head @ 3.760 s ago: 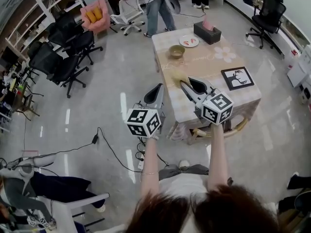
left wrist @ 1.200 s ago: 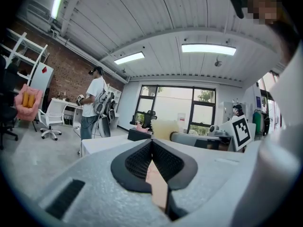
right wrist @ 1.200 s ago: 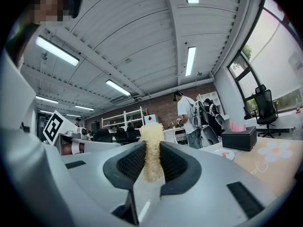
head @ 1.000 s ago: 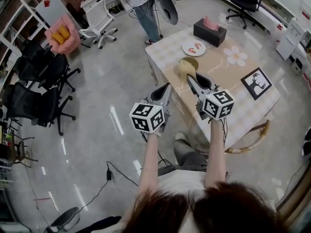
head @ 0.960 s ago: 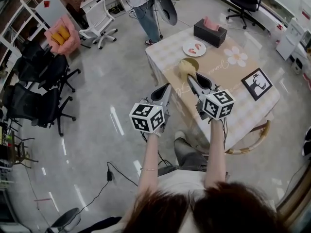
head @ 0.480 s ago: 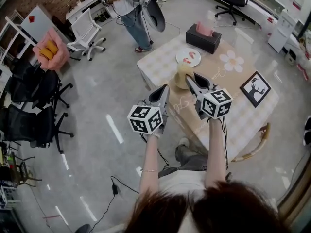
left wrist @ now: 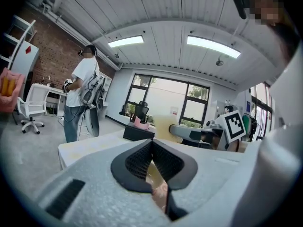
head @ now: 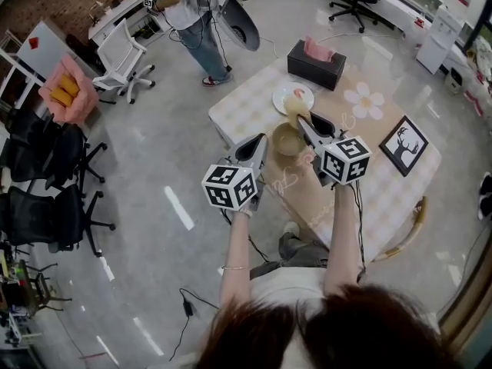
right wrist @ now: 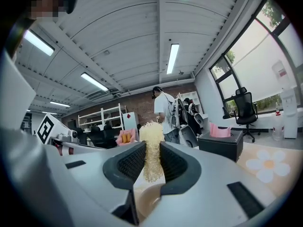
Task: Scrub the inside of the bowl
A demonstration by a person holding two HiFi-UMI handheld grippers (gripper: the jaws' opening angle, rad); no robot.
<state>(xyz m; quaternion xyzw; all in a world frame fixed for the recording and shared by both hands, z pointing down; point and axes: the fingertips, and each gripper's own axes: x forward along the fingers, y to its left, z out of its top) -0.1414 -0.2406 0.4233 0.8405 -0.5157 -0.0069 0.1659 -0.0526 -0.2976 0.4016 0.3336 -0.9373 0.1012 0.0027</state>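
The right gripper [head: 306,123] is pinching the fibrous scrubber [right wrist: 152,145] near the bowl [head: 286,141], ready for scrubbing; the left gripper [head: 258,140], closed and empty, is hovering alongside.

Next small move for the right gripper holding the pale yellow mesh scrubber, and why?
Probably lower the right gripper until the pale yellow mesh scrubber enters the tan round bowl; the clamped scrubber hangs above it, not touching.
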